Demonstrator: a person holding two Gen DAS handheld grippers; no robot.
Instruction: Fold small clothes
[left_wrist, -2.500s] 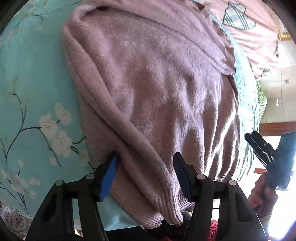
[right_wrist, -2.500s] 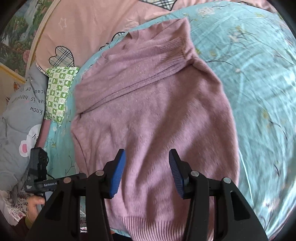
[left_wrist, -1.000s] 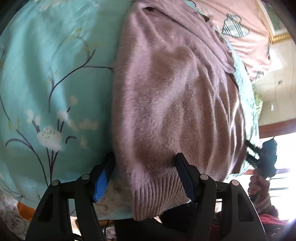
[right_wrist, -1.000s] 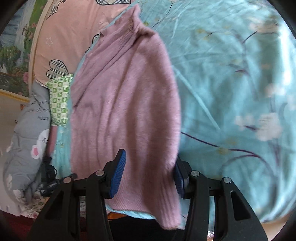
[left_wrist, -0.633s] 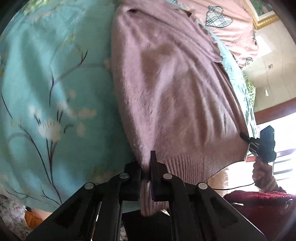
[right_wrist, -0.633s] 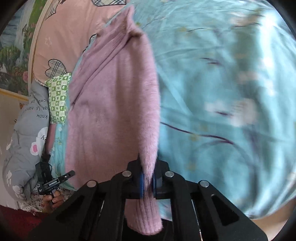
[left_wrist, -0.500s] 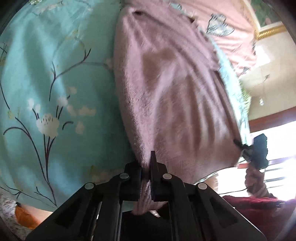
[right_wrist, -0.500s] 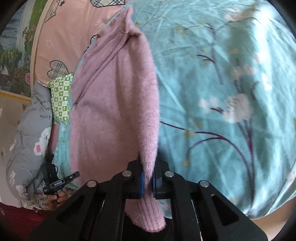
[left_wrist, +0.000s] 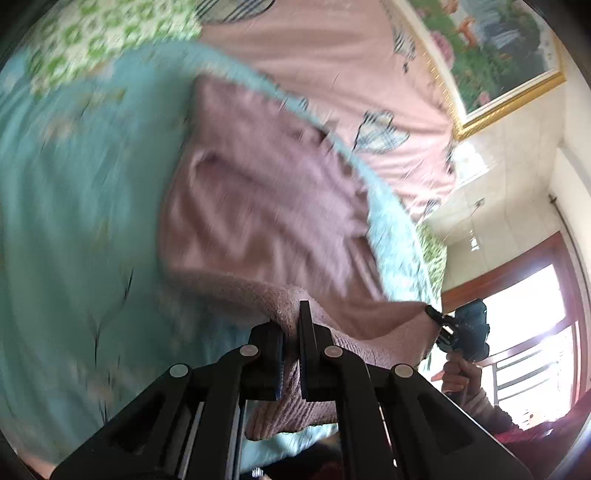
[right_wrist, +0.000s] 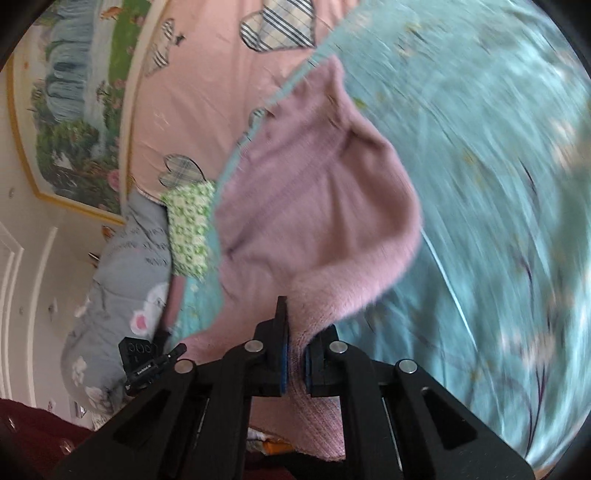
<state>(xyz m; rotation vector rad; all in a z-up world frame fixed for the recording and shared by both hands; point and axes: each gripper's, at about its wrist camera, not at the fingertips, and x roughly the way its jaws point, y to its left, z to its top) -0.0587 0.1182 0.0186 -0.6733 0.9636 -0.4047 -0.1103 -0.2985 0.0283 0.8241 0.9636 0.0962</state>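
Surface: teal floral bedspread (left_wrist: 74, 221) (right_wrist: 498, 184) is covering the bed and carrying the garment; the print is smeared by motion blur in both views.

Garment: mauve knit sweater (left_wrist: 266, 206) (right_wrist: 317, 192) is lying on the bedspread with its collar end toward the headboard, while its ribbed hem is being held up off the bed at both corners, the body sagging in soft folds between hem and bed.

Left gripper: left gripper (left_wrist: 291, 332) (right_wrist: 168, 360) is clamping one hem corner, black fingers pressed together on the ribbing, with a flap of knit hanging down below them; in the right wrist view it is seen small, at the far end of the lifted hem.

Right gripper: right gripper (right_wrist: 294, 345) (left_wrist: 441, 325) is pinching the opposite hem corner, blue-padded fingers closed on the cloth; in the left wrist view its tips are meeting the stretched edge of the hem.

Hand: person's right hand (left_wrist: 458, 376) is gripping the right gripper's handle, a dark red sleeve showing below it.

Bedding beyond: pink quilt with plaid hearts (left_wrist: 332, 66) (right_wrist: 207, 66) is lying past the collar; green checked pillow (right_wrist: 188, 229) and grey printed cushion (right_wrist: 118, 295) are resting beside it.

Background: gold-framed landscape painting (left_wrist: 491, 48) (right_wrist: 74, 99) is hanging on the wall, near a bright window with a wooden frame (left_wrist: 535, 332).
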